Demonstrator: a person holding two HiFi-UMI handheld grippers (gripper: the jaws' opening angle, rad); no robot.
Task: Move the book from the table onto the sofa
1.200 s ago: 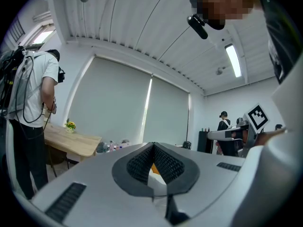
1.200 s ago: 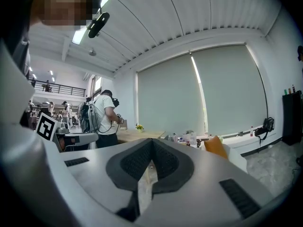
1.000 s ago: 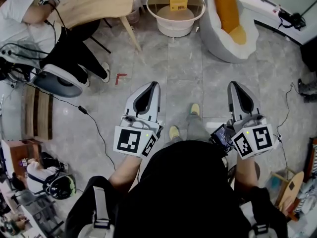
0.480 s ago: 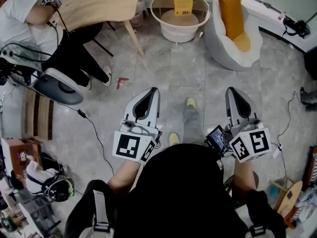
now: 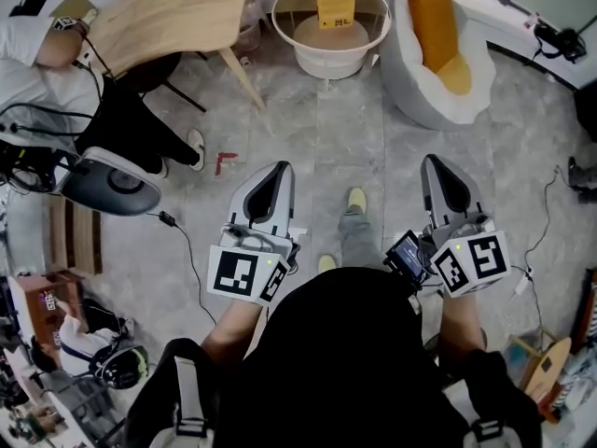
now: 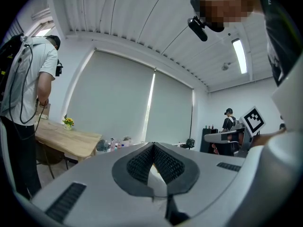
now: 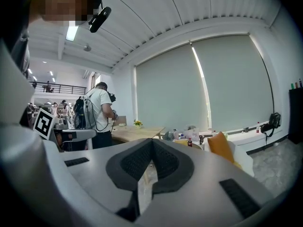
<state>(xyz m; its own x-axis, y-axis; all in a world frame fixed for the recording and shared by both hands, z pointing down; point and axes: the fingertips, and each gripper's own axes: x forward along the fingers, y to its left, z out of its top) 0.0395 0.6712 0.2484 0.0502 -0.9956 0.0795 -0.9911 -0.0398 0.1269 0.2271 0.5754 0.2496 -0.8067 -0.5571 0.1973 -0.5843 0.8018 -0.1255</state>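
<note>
The yellow book (image 5: 335,7) stands upright on the round white table (image 5: 280,28) at the far top of the head view. Right of the table is the white sofa (image 5: 422,90) with an orange cushion (image 5: 431,17). My left gripper (image 5: 282,168) and my right gripper (image 5: 432,161) are held side by side over the floor, well short of the table. Both point towards it. In the left gripper view the left gripper (image 6: 153,145) has its pads meeting with nothing between them. The right gripper (image 7: 152,141) looks the same in its own view.
A wooden table (image 5: 177,7) stands at the upper left, with a person (image 5: 56,40) leaning on it. An office chair (image 5: 112,180) and a floor cable (image 5: 177,241) lie to the left. My own feet (image 5: 356,199) show between the grippers.
Both grippers have gone forward with my steps towards the round table and sofa. The jaws have stayed shut and empty.
</note>
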